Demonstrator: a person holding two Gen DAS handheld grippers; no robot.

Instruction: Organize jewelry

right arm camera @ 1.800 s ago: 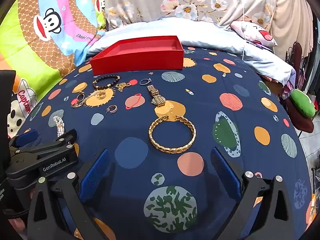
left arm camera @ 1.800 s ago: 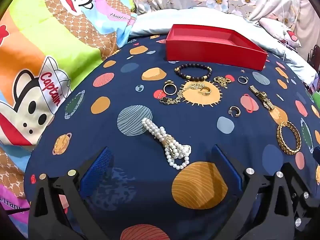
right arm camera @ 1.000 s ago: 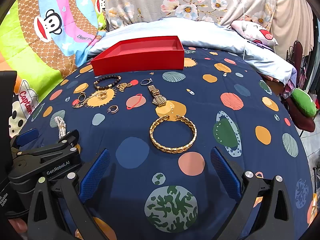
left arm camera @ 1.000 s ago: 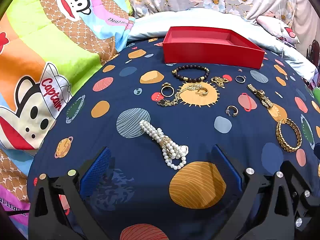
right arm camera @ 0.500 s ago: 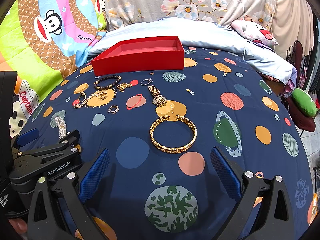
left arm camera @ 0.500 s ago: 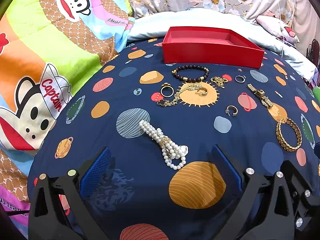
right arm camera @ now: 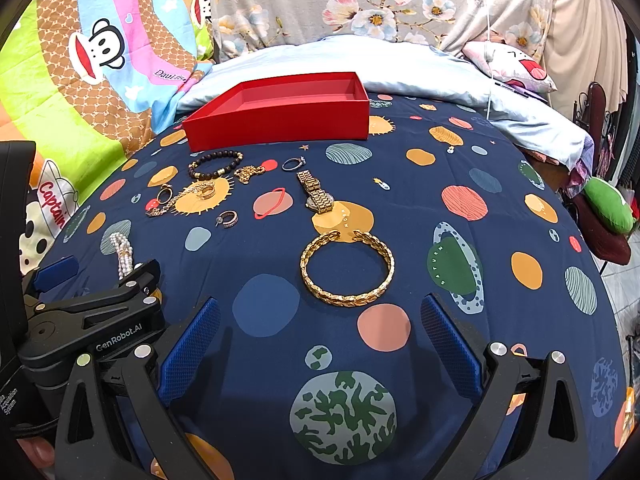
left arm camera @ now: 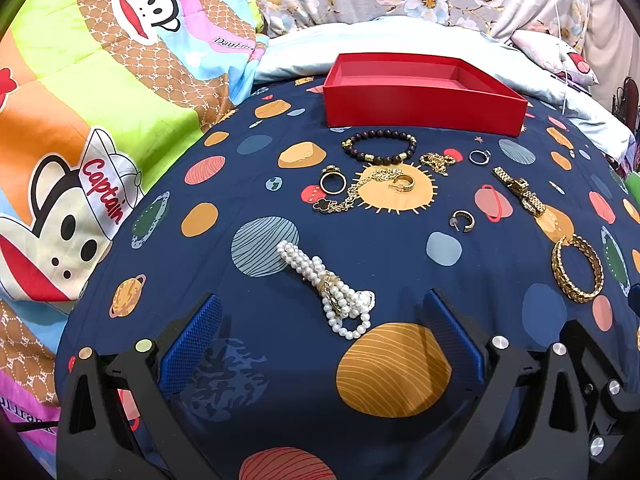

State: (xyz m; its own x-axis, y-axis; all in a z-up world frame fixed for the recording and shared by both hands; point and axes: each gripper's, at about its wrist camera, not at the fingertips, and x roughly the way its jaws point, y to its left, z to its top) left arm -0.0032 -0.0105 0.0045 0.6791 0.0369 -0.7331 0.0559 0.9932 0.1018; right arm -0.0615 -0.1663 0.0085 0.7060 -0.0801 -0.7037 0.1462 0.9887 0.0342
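Left gripper (left arm camera: 320, 340) spread wide, empty, above planet-print bedspread (left arm camera: 260, 360); pearl bracelet (left arm camera: 332, 284) just ahead between the fingers. Right gripper (right arm camera: 320, 340) likewise agape, gold bangle (right arm camera: 347, 268) just ahead. Red box (right arm camera: 280, 120) well beyond, empty.

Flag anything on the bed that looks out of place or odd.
Nothing damaged. The jewelry all lies loose on the blanket, none in the red box. The pearls lie bunched, and a gold chain is tangled with a ring.
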